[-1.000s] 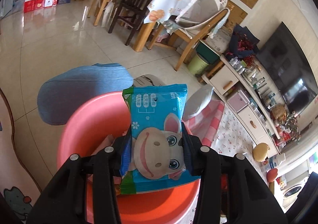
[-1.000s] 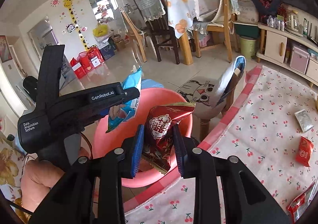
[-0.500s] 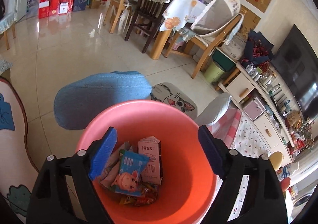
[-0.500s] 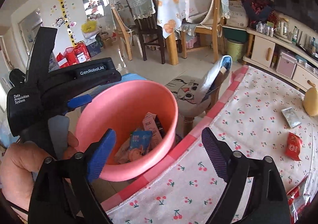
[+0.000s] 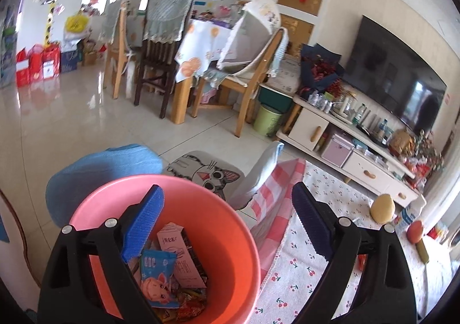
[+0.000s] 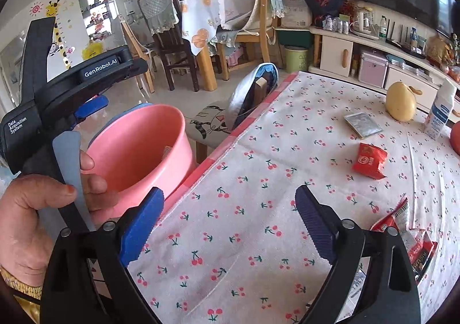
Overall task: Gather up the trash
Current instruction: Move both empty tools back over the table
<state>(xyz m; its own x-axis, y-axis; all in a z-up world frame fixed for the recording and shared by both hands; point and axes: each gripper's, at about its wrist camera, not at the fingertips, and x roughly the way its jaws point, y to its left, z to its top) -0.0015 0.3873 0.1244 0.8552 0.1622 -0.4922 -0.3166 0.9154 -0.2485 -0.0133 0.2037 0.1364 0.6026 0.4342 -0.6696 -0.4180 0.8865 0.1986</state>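
Starting at the left, we have the pink bucket (image 6: pixel 138 148) sitting just beside the desk's (image 6: pixel 258 237) edge, and from the left wrist view we can look down into it: a blue cartoon packet (image 5: pixel 156 278), a small white carton (image 5: pixel 179 255) and some red and yellow wrappers (image 5: pixel 187 304) already lie at the bottom, so part of the collecting is done. Our left hand-held gripper (image 5: pixel 227 226) hovers above the bucket's rim with its fingers spread wide and nothing between them. Moving right, our right hand-held gripper (image 6: pixel 230 226) is also spread and empty, pointed over the cherry-print cloth near the desk's left edge. Further right, we judge the remaining work: a silver packet (image 6: pixel 362 124) lies flat near the far side, a red packet (image 6: pixel 369 161) sits a little nearer to us, and a red-and-white wrapper (image 6: pixel 405 234) lies at the right, partly hidden behind the gripper's finger. These three look like the trash still to gather. The yellow pear-shaped object (image 6: pixel 401 105) and the white bottle (image 6: pixel 440 111) at the far right may not be trash; we cannot tell. We would say the task is roughly midway, with the red packet the likeliest next target for the right gripper.
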